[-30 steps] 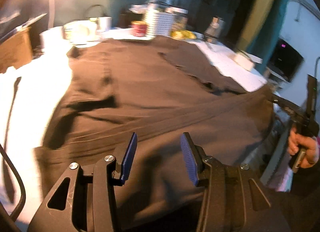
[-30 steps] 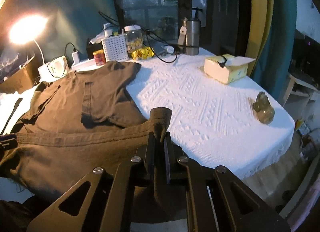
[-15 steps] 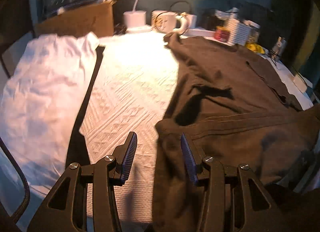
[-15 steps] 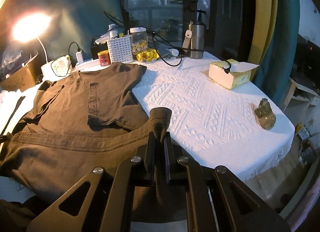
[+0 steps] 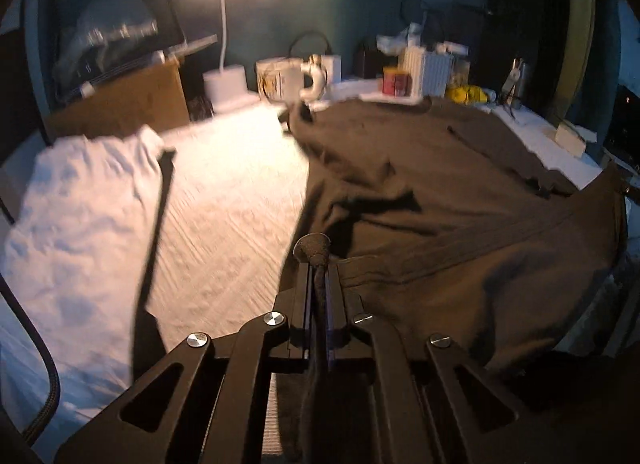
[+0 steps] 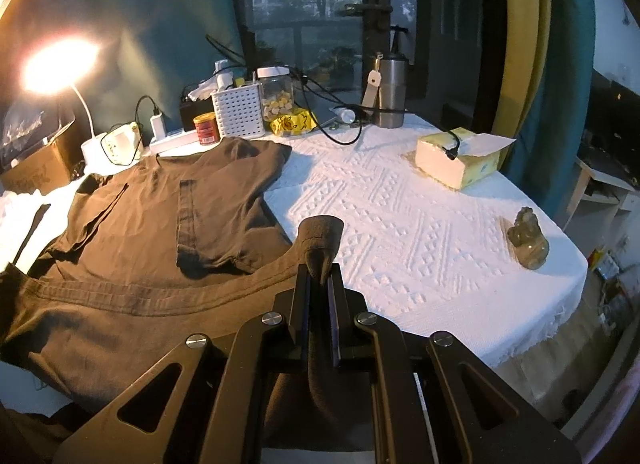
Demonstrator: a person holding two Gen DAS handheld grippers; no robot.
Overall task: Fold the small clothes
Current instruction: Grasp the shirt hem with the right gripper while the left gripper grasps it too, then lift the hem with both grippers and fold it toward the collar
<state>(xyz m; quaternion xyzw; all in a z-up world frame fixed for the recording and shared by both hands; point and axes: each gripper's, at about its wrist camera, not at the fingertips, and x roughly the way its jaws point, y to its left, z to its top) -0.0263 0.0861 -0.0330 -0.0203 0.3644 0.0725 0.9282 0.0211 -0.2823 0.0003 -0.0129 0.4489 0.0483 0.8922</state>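
A dark brown T-shirt [image 6: 160, 224] lies spread on the white textured tablecloth [image 6: 400, 232], collar toward the far clutter, both sleeves folded in over the body. It also shows in the left wrist view [image 5: 460, 200]. My left gripper [image 5: 319, 268] is shut on the shirt's hem at its near left corner; a bunch of cloth sticks up between the jaws. My right gripper [image 6: 320, 276] is shut on the hem at the near right corner, with cloth bunched above the fingers.
A white garment with a dark strip [image 5: 80, 224] lies left of the shirt. Lamp [image 6: 60, 64], cardboard box [image 5: 120, 104], mug [image 5: 280, 78], white basket [image 6: 238, 110], red can [image 6: 206, 128], jar, steel tumbler [image 6: 392, 92] line the far edge. Tissue box [image 6: 460, 160] and a small figurine [image 6: 528, 240] sit right.
My left gripper swung left to the shirt's near left hem corner and closed on it; it was open before. My right gripper stays shut on the right hem corner.
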